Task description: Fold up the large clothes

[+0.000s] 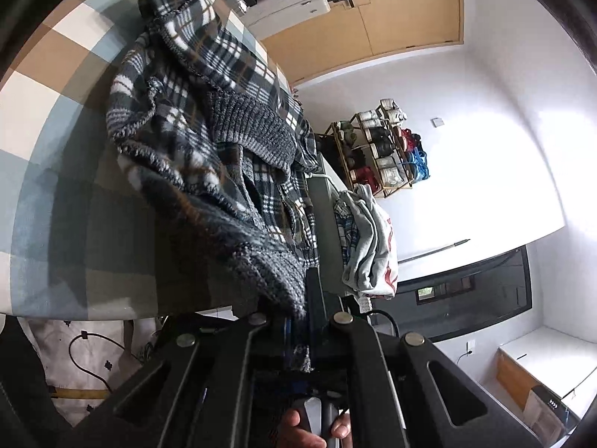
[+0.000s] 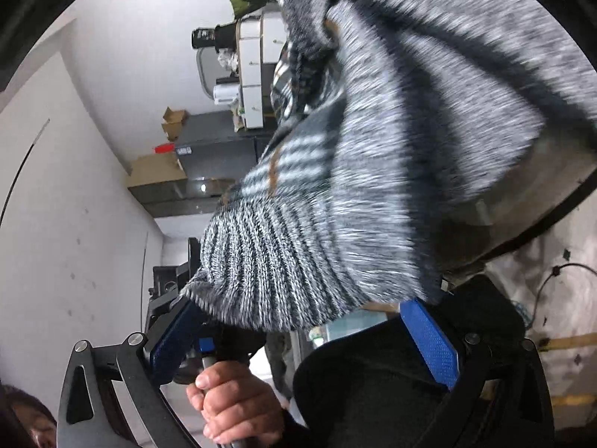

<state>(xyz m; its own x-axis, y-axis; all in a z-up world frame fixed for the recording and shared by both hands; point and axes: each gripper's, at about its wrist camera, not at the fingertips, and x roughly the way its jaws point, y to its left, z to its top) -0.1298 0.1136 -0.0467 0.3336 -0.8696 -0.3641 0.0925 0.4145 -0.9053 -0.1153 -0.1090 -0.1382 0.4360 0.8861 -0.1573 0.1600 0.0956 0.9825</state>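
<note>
Left wrist view: left gripper [image 1: 298,332] clenched on the ribbed hem of the plaid garment [image 1: 209,119], cloth pinched between the pads. Garment draped in loose folds across the checked bed cover [image 1: 56,112], bulk lying away from the jaws, one part bunched near the far edge. Folded pile of pale clothes [image 1: 365,239] resting just beside, on a grey surface. Shoe rack [image 1: 380,145] against the far wall.

Right wrist view: right gripper [image 2: 302,332] with blue pads [image 2: 429,339] standing wide apart, released, nothing pressed between them. Ribbed cuff or hem of the same garment [image 2: 298,254] hanging directly ahead of the gap, touching or nearly touching the left-hand pad; contact not certain. Picture blurred on the upper cloth. Person's hand [image 2: 231,403] gripping a handle below.

Judgement: step in hand appears to be securing a second hold for spreading. Advisable: bring ribbed edge fully between the pads before closing; take a single layer; keep left pinch firm; draw both holds apart evenly to flatten before folding.
</note>
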